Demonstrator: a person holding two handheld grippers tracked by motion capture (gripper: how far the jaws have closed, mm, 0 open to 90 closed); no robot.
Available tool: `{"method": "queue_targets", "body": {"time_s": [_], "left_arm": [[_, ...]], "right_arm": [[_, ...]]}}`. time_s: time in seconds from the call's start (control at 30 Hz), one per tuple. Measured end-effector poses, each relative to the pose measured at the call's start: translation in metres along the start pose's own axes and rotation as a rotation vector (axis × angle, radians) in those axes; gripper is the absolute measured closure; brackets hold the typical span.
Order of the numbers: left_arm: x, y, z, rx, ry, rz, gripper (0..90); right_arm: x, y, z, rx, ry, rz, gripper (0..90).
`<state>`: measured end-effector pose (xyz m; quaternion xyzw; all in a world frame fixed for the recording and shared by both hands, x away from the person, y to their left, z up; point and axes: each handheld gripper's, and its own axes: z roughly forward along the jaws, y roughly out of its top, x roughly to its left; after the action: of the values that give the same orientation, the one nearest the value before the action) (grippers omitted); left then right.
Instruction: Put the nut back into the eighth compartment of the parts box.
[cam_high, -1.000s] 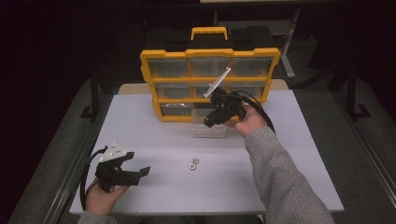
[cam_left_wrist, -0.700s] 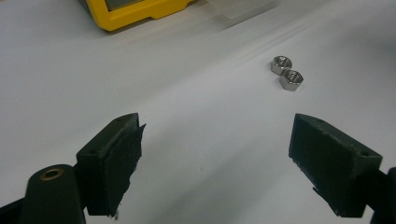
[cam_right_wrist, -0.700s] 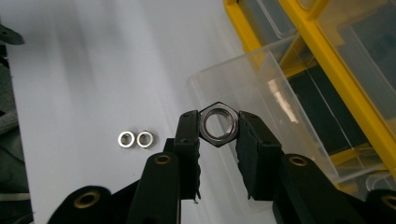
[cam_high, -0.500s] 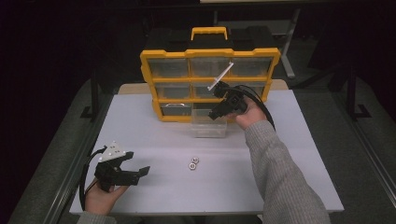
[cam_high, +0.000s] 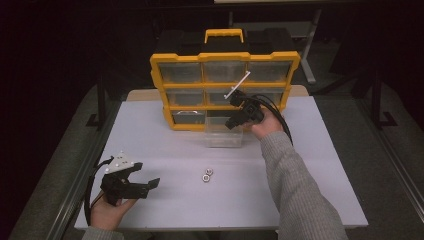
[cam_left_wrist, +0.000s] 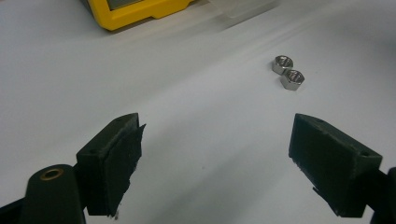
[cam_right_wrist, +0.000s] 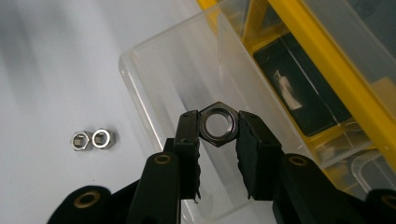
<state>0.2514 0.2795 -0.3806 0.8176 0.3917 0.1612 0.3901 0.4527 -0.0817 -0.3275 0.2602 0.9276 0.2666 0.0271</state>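
Two hex nuts (cam_high: 206, 175) are lying side by side and touching on the white worktop (cam_high: 310, 165), near the middle, well apart from both hands. A third, larger hex nut (cam_right_wrist: 217, 124) is being gripped by the right tongs (cam_right_wrist: 217, 126), whose two black jaws are pressing on opposite flats of it so that its bore is facing the camera in the right gripper view. That nut is hanging over the open clear plastic bin (cam_right_wrist: 177, 70), which is sitting on the worktop just in front of the yellow organiser case (cam_high: 225, 90). In the high view the right tongs (cam_high: 235, 121) are pointing down and to the left over the bin's (cam_high: 223, 135) far right corner, with the person's right hand (cam_high: 265, 122) and grey sleeve (cam_high: 295, 190) reaching in from the near right. The case is standing upright at the far side of the worktop, its clear drawers facing the person, and one slot in the bottom row is gaping dark beside the bin. The left tongs (cam_high: 147, 184) are resting low at the near left corner, held in the left hand (cam_high: 107, 210), with jaws spread wide and nothing between them; in the left gripper view the left tongs (cam_left_wrist: 215, 149) are facing bare worktop, with the pair of nuts (cam_left_wrist: 288, 72) lying farther off to the right.
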Motion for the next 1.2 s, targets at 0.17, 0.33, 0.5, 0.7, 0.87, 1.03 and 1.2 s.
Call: {"method": "queue_targets", "body": {"time_s": [0.17, 0.33, 0.5, 0.7, 0.87, 1.03, 1.2], "left_arm": [[0.0, 0.0, 0.0, -0.004, -0.001, -0.004, 16.5], [0.0, 0.0, 0.0, -0.011, 0.002, -0.002, 16.6], [0.0, 0.0, 0.0, -0.005, 0.001, 0.001, 16.5], [0.001, 0.0, 0.0, -0.008, 0.001, -0.001, 16.6], [0.0, 0.0, 0.0, -0.004, 0.003, -0.001, 16.6], [0.0, 0.0, 0.0, -0.004, 0.003, -0.001, 16.6], [0.0, 0.0, -0.001, -0.005, 0.004, -0.007, 16.7]], "right_arm": [[-0.001, -0.003, 0.007, 0.004, 0.0, 0.004, 69.1], [-0.002, -0.003, 0.01, 0.006, -0.003, 0.003, 66.9], [0.0, -0.003, 0.003, -0.014, -0.004, 0.001, 66.8], [0.009, -0.005, -0.013, -0.051, 0.006, -0.023, 68.0], [0.02, -0.007, -0.025, -0.059, 0.013, -0.049, 68.0], [0.029, -0.012, -0.031, -0.073, 0.035, -0.058, 67.8], [0.04, -0.018, -0.029, -0.079, 0.052, -0.078, 67.6]]}}
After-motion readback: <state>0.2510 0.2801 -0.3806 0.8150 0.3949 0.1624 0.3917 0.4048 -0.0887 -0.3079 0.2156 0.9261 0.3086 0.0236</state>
